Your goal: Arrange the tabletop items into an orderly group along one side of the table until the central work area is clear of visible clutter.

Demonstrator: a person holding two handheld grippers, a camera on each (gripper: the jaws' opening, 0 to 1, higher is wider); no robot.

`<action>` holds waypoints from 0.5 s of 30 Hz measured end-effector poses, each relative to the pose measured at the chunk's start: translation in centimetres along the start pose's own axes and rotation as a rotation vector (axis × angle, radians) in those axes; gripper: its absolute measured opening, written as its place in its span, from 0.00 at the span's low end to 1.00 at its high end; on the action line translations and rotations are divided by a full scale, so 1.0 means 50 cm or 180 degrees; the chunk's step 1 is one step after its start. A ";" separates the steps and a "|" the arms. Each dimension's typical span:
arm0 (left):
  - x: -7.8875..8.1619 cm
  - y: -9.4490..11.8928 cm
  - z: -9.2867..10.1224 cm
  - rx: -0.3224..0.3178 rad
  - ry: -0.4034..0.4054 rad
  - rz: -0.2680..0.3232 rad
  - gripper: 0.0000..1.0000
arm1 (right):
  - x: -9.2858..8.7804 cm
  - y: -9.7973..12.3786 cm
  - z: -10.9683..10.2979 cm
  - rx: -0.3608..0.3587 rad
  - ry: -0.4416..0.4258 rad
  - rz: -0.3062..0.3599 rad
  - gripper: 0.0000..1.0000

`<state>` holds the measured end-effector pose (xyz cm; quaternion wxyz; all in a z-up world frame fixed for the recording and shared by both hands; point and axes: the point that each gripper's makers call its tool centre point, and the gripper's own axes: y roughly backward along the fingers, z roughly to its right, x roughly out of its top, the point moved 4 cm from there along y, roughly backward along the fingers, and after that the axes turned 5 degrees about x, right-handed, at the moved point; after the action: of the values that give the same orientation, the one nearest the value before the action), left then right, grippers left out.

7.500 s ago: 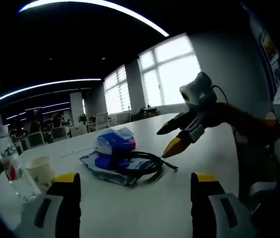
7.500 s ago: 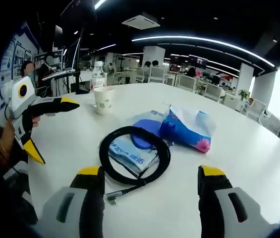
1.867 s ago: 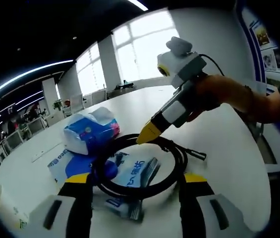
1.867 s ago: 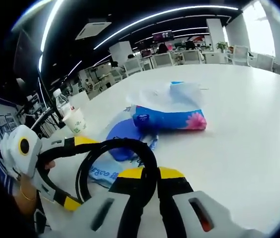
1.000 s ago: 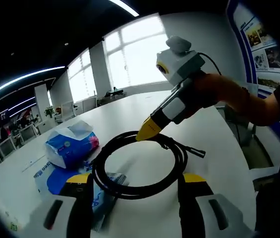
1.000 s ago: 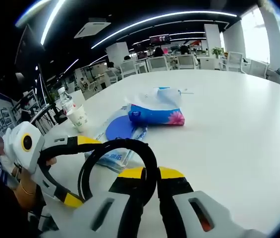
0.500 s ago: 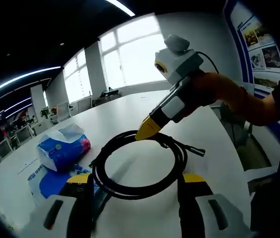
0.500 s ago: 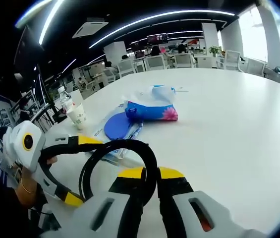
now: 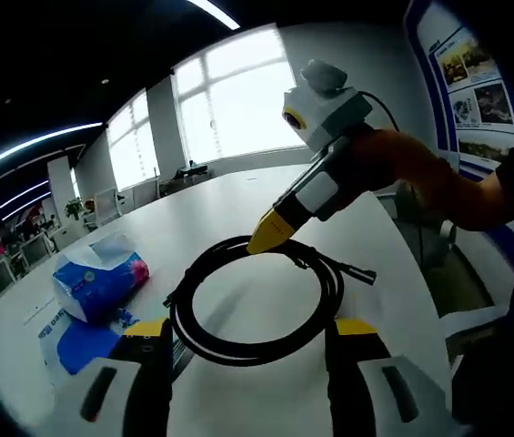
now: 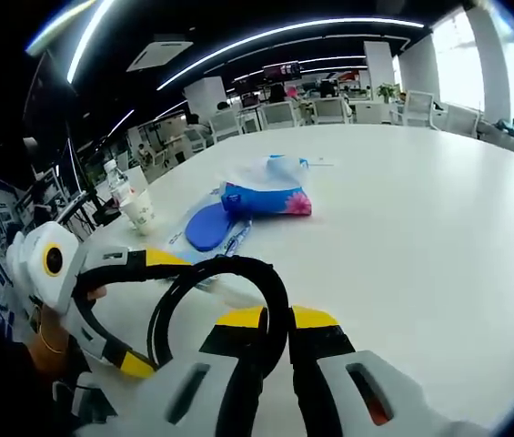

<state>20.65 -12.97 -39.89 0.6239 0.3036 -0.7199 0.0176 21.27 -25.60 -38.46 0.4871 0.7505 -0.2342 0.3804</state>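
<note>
Between right hand-held gripper (image 10: 270, 320) jaws, clamped black cable coil (image 9: 255, 300); left hand-held gripper (image 9: 249, 330) agape beside it

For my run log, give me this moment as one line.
right claw: shut on black coiled cable | left claw: open, beside coil | tissue pack, blue pouch: on table

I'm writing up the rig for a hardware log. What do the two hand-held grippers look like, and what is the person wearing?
The right hand-held gripper has yellow-tipped jaws on a grey and black body, with a thin black cable trailing from its top. The left hand-held gripper matches: yellow tips, black jaws, grey-white body. Where the person's wrist shows, there is a thin bracelet.
</note>
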 end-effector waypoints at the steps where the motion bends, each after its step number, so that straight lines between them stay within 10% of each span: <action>1: 0.000 -0.001 0.002 -0.0007 -0.0005 -0.0009 0.67 | -0.001 0.001 0.000 -0.0005 0.0001 -0.0005 0.07; 15: -0.010 -0.005 0.018 -0.0086 -0.0018 -0.0138 0.66 | -0.029 0.003 0.007 -0.0012 -0.0056 -0.0094 0.07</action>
<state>20.01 -13.34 -40.63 0.6261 0.3107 -0.7151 -0.0065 20.41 -26.00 -39.60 0.4919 0.7563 -0.2281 0.3661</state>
